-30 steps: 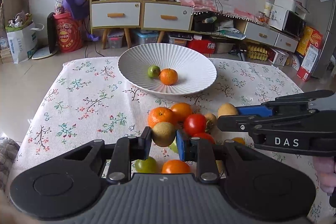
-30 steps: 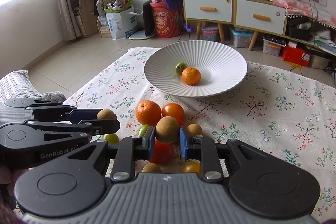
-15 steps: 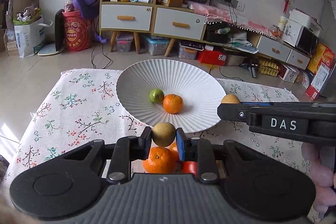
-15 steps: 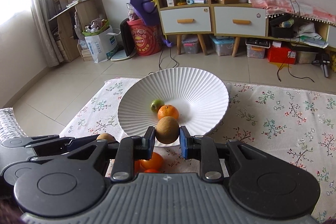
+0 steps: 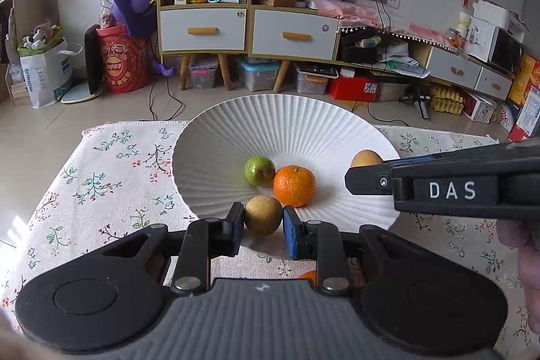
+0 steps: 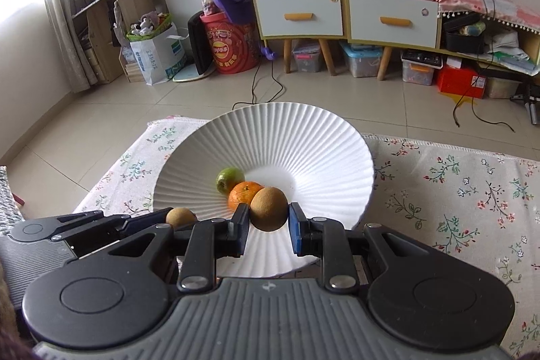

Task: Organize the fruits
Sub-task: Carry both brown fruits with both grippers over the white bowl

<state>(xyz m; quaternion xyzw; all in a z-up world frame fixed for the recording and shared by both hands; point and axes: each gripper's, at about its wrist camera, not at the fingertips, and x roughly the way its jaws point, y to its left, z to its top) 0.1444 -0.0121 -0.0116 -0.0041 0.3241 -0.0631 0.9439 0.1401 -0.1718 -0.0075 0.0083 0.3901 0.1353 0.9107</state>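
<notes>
A white ribbed bowl (image 5: 303, 123) (image 6: 303, 137) stands on the flowered tablecloth and holds a green fruit (image 5: 259, 170) (image 6: 229, 178) and an orange (image 5: 294, 186) (image 6: 240, 194). My left gripper (image 5: 263, 220) is shut on a brown kiwi (image 5: 263, 215) over the bowl's near rim. My right gripper (image 6: 269, 218) is shut on another kiwi (image 6: 269, 208), also above the bowl's near side. Each gripper shows in the other's view: the right one (image 5: 357, 166) with its kiwi (image 5: 366, 158), the left one (image 6: 168, 220) with its kiwi (image 6: 180, 217).
The flowered tablecloth (image 5: 111, 171) (image 6: 472, 188) spreads around the bowl. An orange fruit (image 5: 305, 275) peeks out under my left gripper on the near side. Beyond the table's far edge lie tiled floor, cables, a cabinet (image 5: 249, 29) and storage boxes.
Both grippers have carried their kiwis forward from above the fruit pile to above the bowl. The pile has dropped out of sight beneath them; the bowl now looms larger.
</notes>
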